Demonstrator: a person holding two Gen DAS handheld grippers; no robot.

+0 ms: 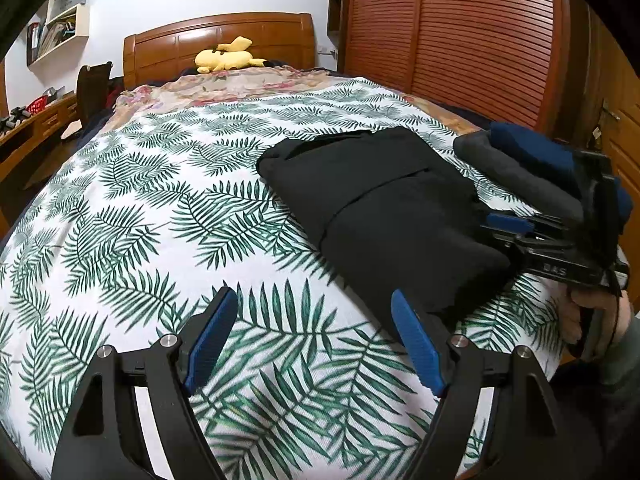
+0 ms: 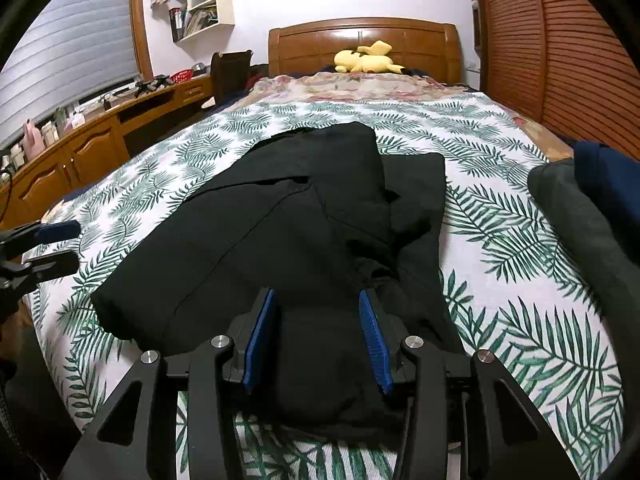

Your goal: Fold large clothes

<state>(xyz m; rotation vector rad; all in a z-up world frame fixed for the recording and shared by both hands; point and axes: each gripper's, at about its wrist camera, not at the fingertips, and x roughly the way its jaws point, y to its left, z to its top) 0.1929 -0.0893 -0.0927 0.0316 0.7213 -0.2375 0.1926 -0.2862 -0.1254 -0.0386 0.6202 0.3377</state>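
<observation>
A black garment (image 1: 384,204) lies folded on the leaf-print bedspread (image 1: 160,208); it also shows in the right wrist view (image 2: 280,232). My left gripper (image 1: 316,312) is open and empty, over the bedspread just left of the garment's near end. My right gripper (image 2: 318,308) is open, its blue pads on either side of the garment's near edge, holding nothing. The right gripper also shows at the right of the left wrist view (image 1: 508,222), beside the garment. The left gripper's fingertips (image 2: 56,232) show at the left edge of the right wrist view.
A grey and a navy folded garment (image 1: 520,164) lie stacked at the bed's right side, also seen in the right wrist view (image 2: 584,208). A yellow plush toy (image 1: 228,58) lies by the wooden headboard (image 1: 216,40). A wooden wardrobe (image 1: 460,32) stands right, a desk (image 2: 100,128) left.
</observation>
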